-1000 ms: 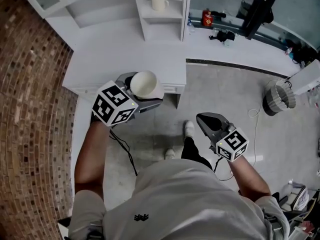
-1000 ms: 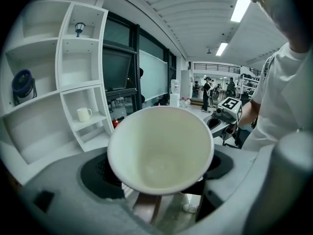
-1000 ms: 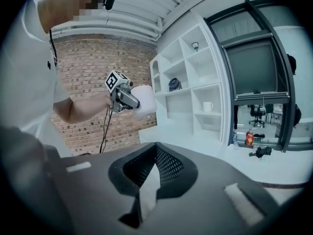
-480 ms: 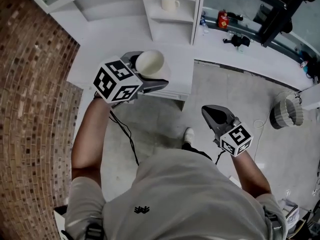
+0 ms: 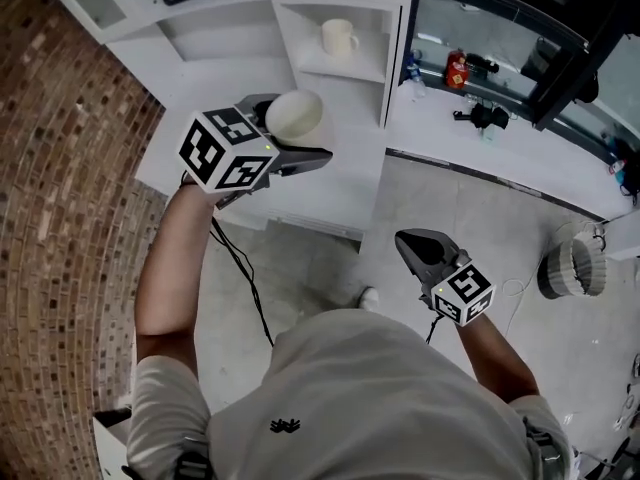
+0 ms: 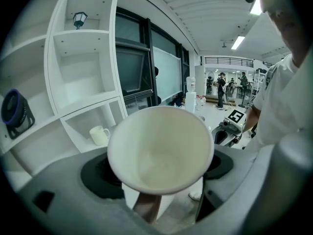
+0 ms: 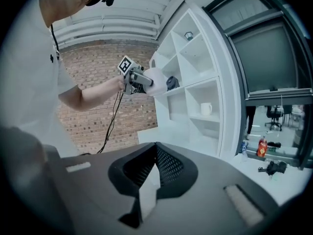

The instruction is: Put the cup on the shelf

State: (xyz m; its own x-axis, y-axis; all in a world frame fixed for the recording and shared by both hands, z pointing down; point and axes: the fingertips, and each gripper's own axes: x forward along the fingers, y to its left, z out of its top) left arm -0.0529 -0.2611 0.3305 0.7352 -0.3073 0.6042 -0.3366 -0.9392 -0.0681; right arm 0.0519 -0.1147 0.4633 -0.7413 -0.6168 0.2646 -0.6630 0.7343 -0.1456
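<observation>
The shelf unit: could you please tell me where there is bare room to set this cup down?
The compartment above the mug is bare; the mug's own has room beside it. The wide shelf left of the mug is bare too. Crowded: the shelf above that, with the blue object.

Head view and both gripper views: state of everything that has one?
cup: empty, mouth up, held in the air, not yet on the shelf.
left gripper: jaws shut on the cup.
right gripper: jaws together, nothing between them.
mug: upright in a shelf compartment.
</observation>
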